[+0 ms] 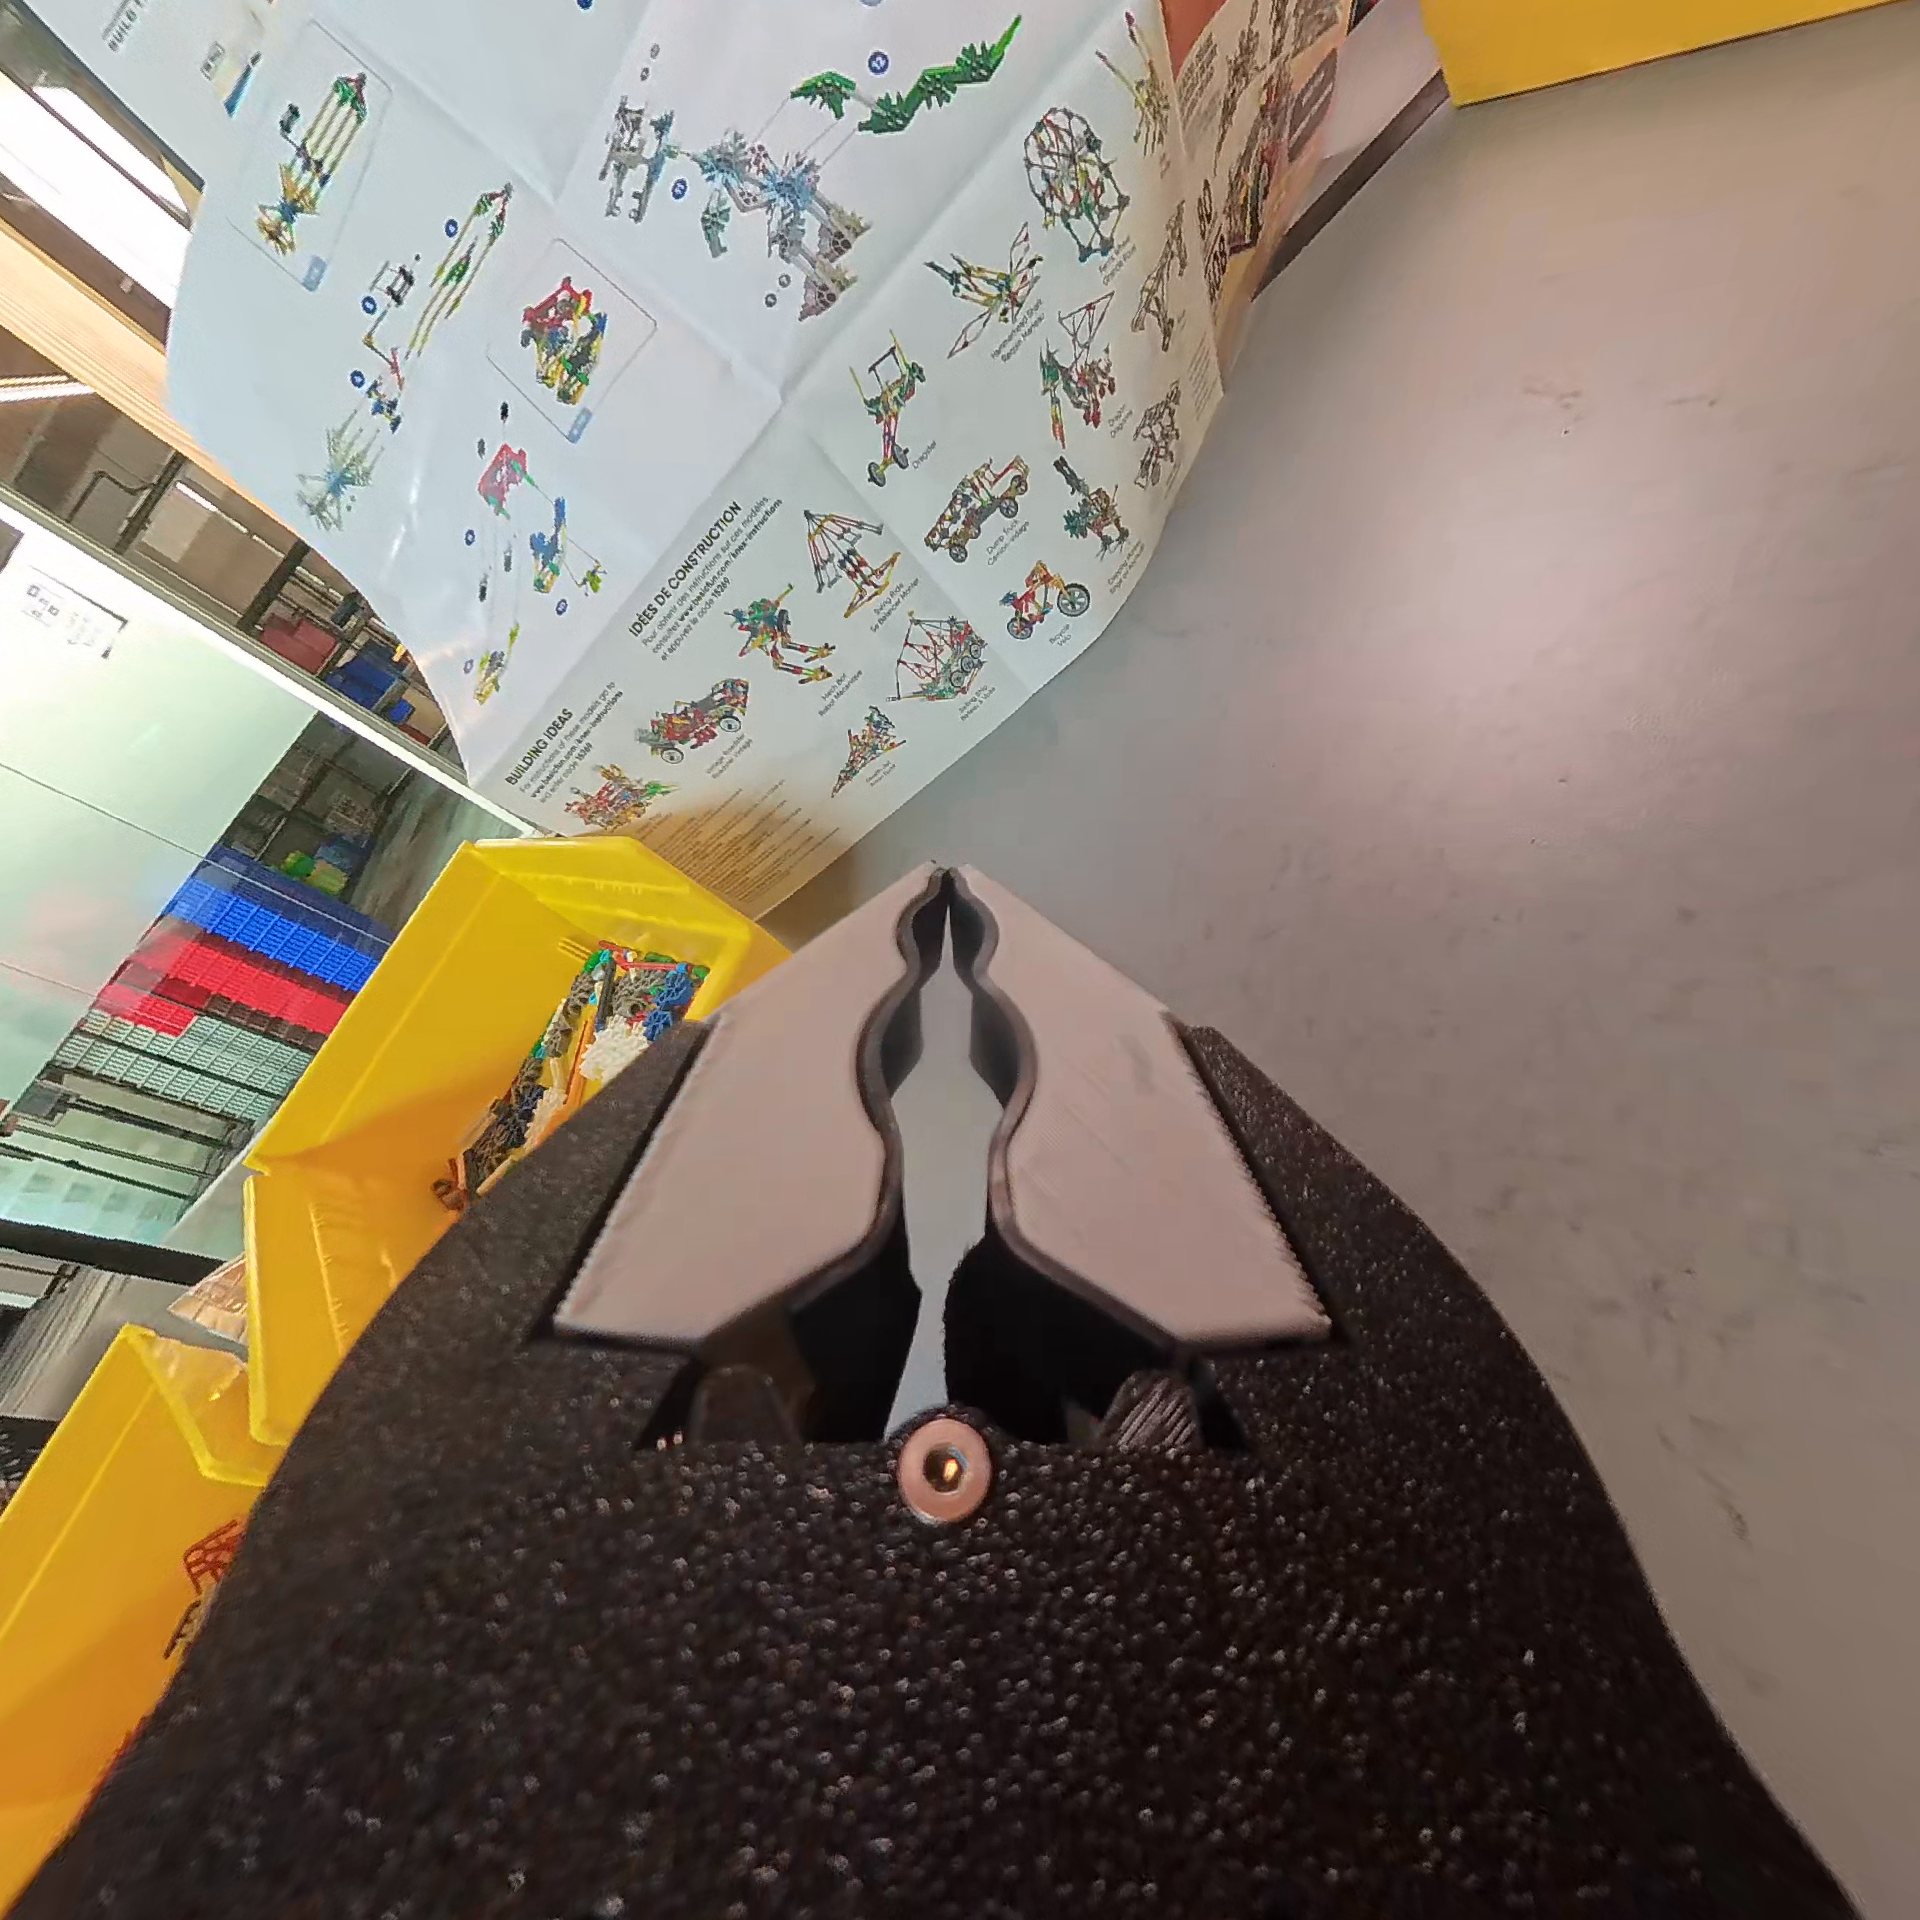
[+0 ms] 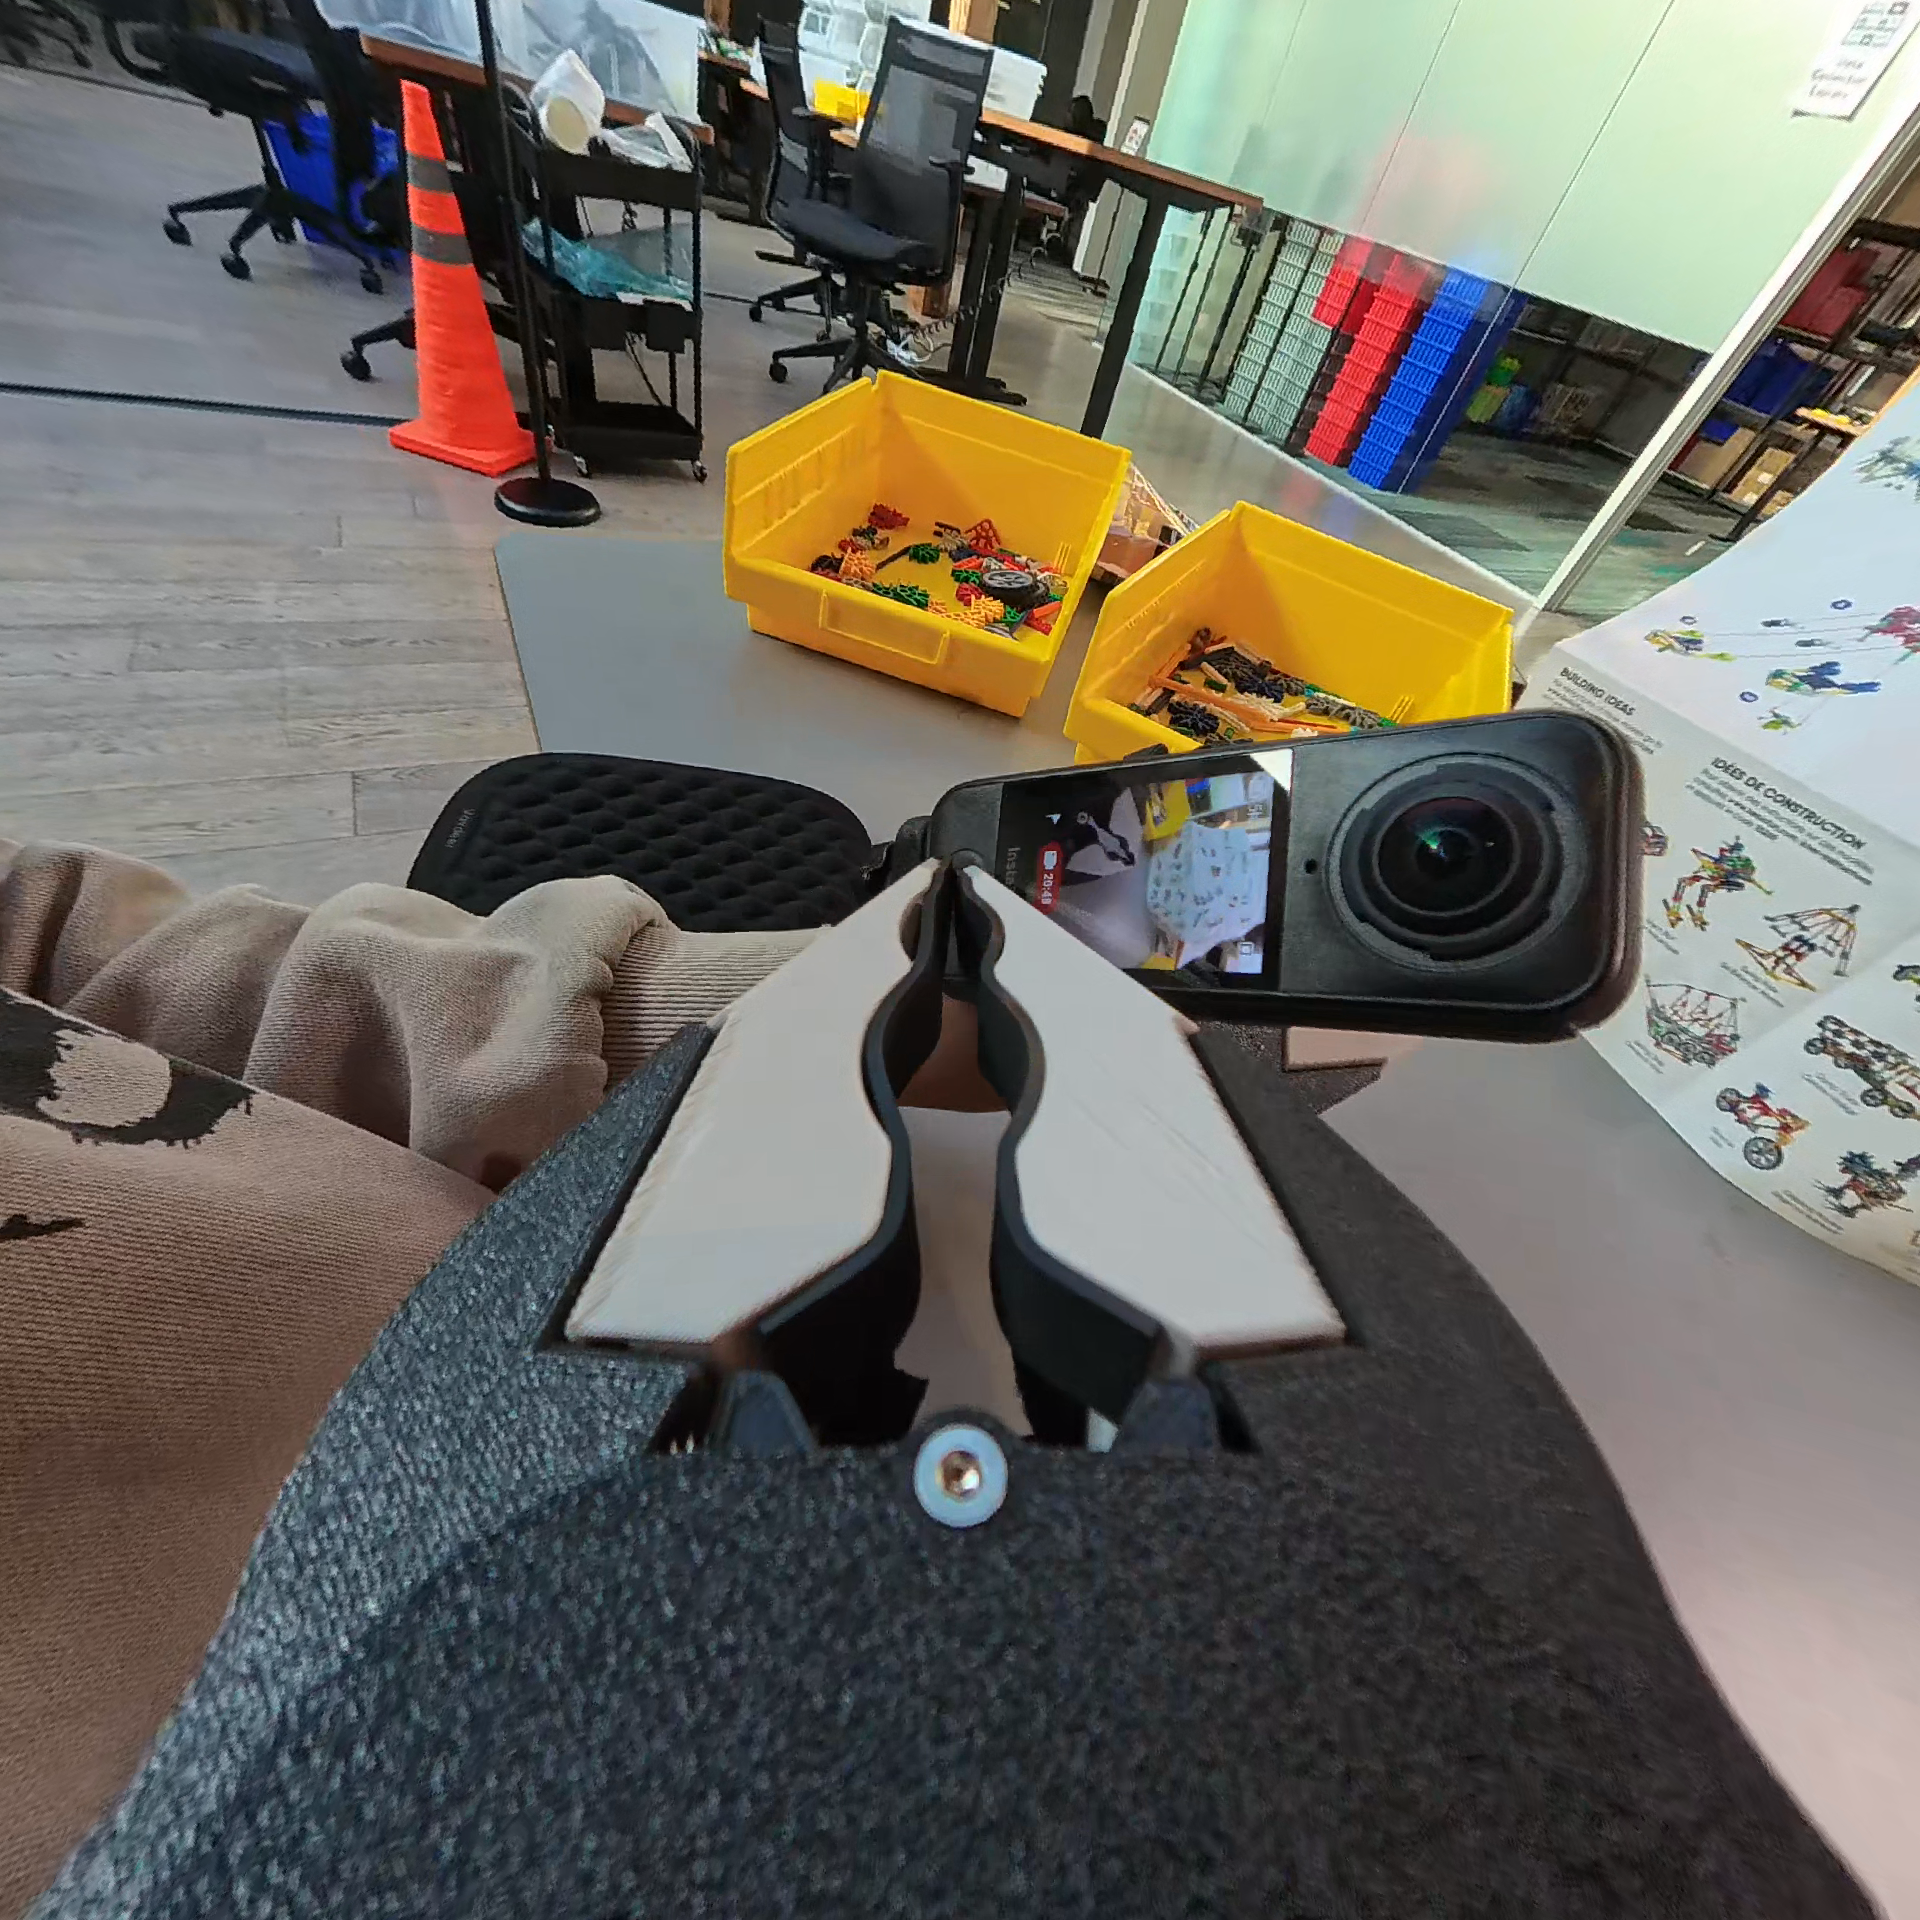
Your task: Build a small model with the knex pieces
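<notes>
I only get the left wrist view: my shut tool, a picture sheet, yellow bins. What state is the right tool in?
Observer: The right tool is shut.
Operator: What is ahead of it?
Observer: A black camera sits just beyond its tips, with the lens facing back at it.
Operator: Any wheel among the bin parts?
Observer: Yes, a black wheel lies in the farther yellow bin.

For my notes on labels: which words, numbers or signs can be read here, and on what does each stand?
I do not quote writing; these bear it:
White instruction sheet: printed headings and captions under model pictures.
Camera screen: small red counter.
Paper on glass wall: too blurred.
</notes>
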The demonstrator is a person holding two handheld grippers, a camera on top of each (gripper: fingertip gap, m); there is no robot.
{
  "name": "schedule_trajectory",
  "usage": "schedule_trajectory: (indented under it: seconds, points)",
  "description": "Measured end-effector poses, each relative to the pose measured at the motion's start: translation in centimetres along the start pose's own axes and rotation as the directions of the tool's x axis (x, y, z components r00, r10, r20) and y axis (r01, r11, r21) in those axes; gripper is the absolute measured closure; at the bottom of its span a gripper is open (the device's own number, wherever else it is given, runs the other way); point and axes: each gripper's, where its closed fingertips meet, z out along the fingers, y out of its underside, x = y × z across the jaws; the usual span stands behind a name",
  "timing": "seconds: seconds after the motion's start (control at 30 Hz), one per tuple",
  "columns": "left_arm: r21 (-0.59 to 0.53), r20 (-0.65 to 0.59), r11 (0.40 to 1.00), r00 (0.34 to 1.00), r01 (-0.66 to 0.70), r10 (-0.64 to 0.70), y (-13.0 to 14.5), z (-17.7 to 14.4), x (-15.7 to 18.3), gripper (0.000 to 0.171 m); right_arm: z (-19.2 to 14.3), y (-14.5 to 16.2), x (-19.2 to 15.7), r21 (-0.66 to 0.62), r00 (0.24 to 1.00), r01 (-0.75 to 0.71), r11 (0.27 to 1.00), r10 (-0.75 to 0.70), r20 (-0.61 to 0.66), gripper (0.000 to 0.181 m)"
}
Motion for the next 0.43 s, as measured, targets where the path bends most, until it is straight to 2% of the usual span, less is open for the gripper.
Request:
schedule_trajectory:
  seconds: [0.13,0.23,0.3,0.37,0.43]
  points:
    - [-0.01,0.018,0.999,0.999,-0.037,0.037,0.0,-0.1,-0.2,0.171,-0.2,0.2,0.0,-0.028,1.0,0.01,1.0,-0.011,-0.02,0.181]
    - [-0.009,0.03,0.995,0.995,-0.097,0.097,0.6,0.4,0.2,0.171,-0.1,1.6,0.0,-0.215,0.98,0.155,0.964,-0.177,-0.086,0.181]
    - [-0.042,0.007,0.996,0.996,-0.084,0.084,1.6,0.7,0.5,0.171,0.3,1.9,0.3,-0.263,0.961,0.208,0.942,-0.247,-0.123,0.181]
    - [-0.068,0.008,0.996,0.998,-0.057,0.058,2.3,0.9,0.2,0.171,0.6,1.9,0.4,-0.24,0.958,0.221,0.945,-0.256,-0.128,0.181]
    - [-0.076,-0.015,0.997,1.0,-0.027,0.026,2.4,0.6,0.3,0.171,0.5,1.4,0.3,-0.144,0.974,0.183,0.972,-0.2,-0.108,0.181]
